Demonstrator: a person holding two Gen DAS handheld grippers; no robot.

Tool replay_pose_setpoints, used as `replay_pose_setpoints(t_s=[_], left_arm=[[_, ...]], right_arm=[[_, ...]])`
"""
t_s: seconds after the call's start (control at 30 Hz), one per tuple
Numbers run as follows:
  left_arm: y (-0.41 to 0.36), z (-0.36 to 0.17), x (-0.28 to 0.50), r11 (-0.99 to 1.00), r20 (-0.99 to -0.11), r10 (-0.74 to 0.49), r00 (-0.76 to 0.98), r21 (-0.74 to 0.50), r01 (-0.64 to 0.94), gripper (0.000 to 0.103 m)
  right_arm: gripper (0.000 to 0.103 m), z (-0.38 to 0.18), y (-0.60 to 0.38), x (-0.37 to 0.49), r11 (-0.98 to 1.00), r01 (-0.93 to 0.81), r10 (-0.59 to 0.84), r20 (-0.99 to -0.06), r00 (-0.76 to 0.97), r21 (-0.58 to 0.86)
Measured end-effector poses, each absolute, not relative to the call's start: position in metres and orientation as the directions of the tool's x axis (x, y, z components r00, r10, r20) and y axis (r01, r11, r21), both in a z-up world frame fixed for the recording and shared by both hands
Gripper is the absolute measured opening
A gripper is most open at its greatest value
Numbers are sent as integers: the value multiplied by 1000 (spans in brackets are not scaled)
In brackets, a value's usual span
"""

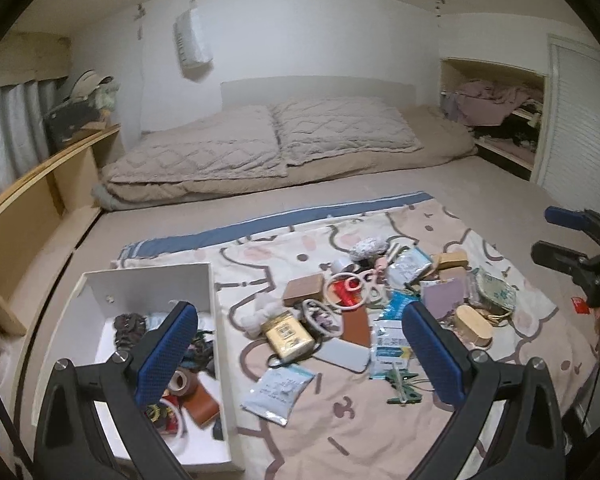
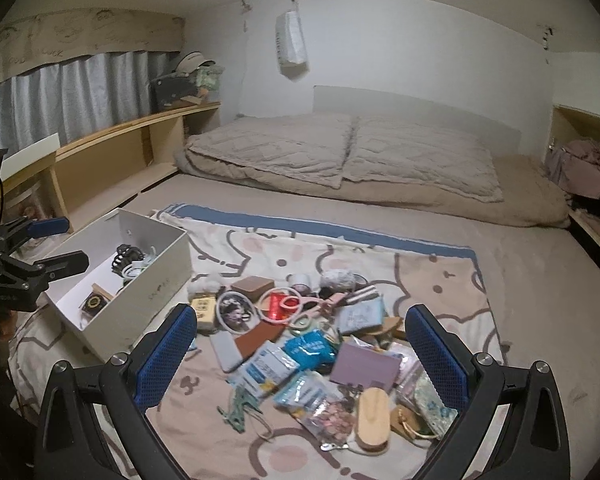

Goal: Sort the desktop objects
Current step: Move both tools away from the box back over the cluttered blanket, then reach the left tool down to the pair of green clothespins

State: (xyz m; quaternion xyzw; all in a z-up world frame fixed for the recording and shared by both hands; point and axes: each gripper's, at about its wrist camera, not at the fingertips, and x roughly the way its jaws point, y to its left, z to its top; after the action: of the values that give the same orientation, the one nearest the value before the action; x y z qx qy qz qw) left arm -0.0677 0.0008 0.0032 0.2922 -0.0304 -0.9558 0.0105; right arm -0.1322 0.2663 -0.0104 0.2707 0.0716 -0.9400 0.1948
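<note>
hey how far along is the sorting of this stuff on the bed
Early on. Done: a few things, such as a dark hair claw, lie in the white rectangular box. In hand: nothing; the left gripper and right gripper are open. Left: a pile including a lilac card on the patterned blanket.

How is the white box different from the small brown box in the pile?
The white box is open, much larger and holds sorted items; the small brown box is closed and lies among the unsorted pile. The white box stands left of the pile. Both rest on the patterned blanket.
</note>
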Motion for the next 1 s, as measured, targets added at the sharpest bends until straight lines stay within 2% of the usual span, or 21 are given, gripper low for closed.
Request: replay_pose_setpoints(t_s=[0.33, 0.5, 0.77, 1.0], left_arm=[[27, -23, -81, -993, -568, 11, -823, 90, -75, 103], [37, -43, -91, -989, -608, 21, -794, 102, -104, 103], [52, -83, -109, -985, -693, 40, -719, 93, -144, 103], [72, -119, -120, -978, -748, 61, -661, 88, -189, 103]], right_arm=[[103, -41, 303, -151, -962, 269, -207, -507, -837, -51], [103, -61, 325, -157, -980, 193, -147, -487, -861, -47], [103, -95, 352, -182, -990, 116, -46, -604, -796, -78], [103, -118, 373, -196, -993, 69, 12, -652, -758, -98]])
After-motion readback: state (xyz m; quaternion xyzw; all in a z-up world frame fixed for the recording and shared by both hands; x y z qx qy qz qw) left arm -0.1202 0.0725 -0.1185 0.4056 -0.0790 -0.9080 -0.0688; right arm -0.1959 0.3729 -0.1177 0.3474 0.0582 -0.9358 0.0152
